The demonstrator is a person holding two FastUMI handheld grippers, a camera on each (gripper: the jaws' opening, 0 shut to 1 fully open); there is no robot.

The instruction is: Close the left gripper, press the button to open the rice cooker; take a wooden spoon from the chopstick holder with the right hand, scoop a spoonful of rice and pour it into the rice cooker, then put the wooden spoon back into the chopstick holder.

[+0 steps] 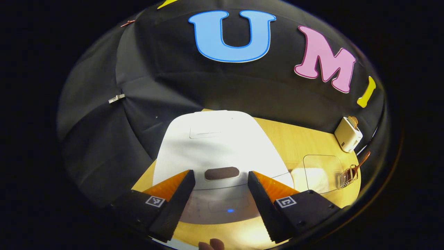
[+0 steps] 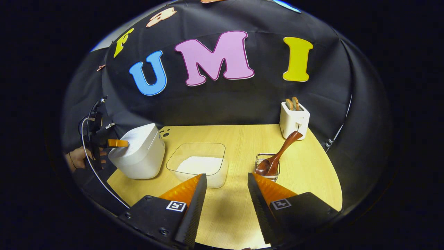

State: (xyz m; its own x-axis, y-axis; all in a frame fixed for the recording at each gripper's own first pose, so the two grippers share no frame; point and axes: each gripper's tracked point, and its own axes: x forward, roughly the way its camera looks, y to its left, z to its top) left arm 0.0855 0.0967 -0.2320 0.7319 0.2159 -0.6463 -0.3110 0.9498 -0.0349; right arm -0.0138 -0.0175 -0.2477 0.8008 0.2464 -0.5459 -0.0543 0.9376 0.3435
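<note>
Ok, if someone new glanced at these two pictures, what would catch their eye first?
Probably the white rice cooker, lid closed, looming right ahead of the left gripper, whose jaws stand open. Then the wooden spoon leaning out of the wire chopstick holder on the yellow table, beside a clear tub of rice.

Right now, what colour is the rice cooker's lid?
White; the rice cooker lid shows best in the left gripper view.

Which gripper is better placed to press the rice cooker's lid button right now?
Left. The left gripper hangs just above the closed white rice cooker, its open fingers flanking the dark oval button. The right gripper sits apart, facing the clear rice container.
</note>
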